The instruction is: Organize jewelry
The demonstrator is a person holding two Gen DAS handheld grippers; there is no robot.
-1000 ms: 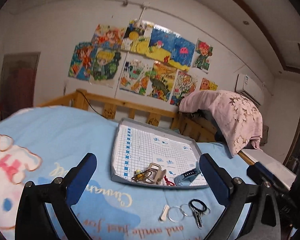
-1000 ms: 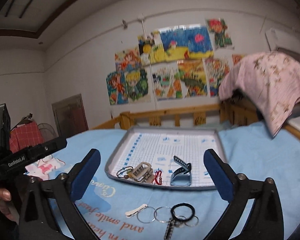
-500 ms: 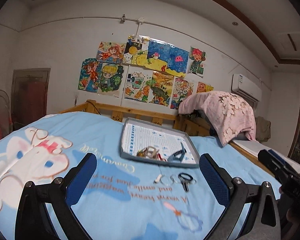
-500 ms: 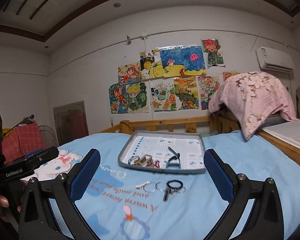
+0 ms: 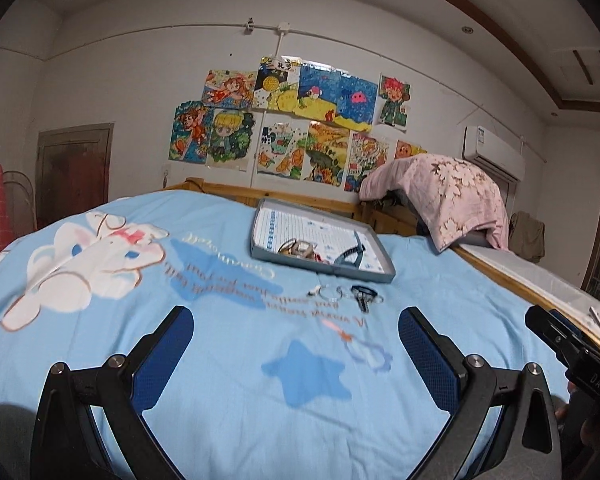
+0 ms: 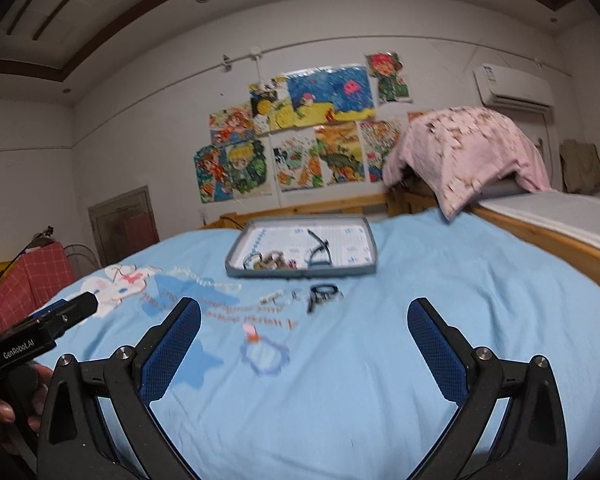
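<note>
Both grippers hung low over the near end of a bed covered with a light blue sheet (image 5: 228,396), well apart from the jewelry. The left gripper (image 5: 296,344) had its jaws spread wide with nothing between them, and the right gripper (image 6: 304,336) likewise stood with its jaws apart and empty.

In the left wrist view, a grey tray (image 5: 382,276) with a gridded liner lay on the sheet toward 12 o'clock. Inside it, along its near edge, sat a small tangle of jewelry (image 5: 300,249) with a dark blue band (image 5: 350,255) just beside it toward 3 o'clock. On the sheet just in front of the tray lay a loose cluster of rings and keys (image 5: 350,294), outside the tray and not touching it.

In the right wrist view, a hand (image 6: 4,408) showed at 8 o'clock, holding the left gripper's handle. Colourful drawings (image 5: 300,128) were on the far wall, and a pink blanket (image 5: 448,192) lay at 2 o'clock.
</note>
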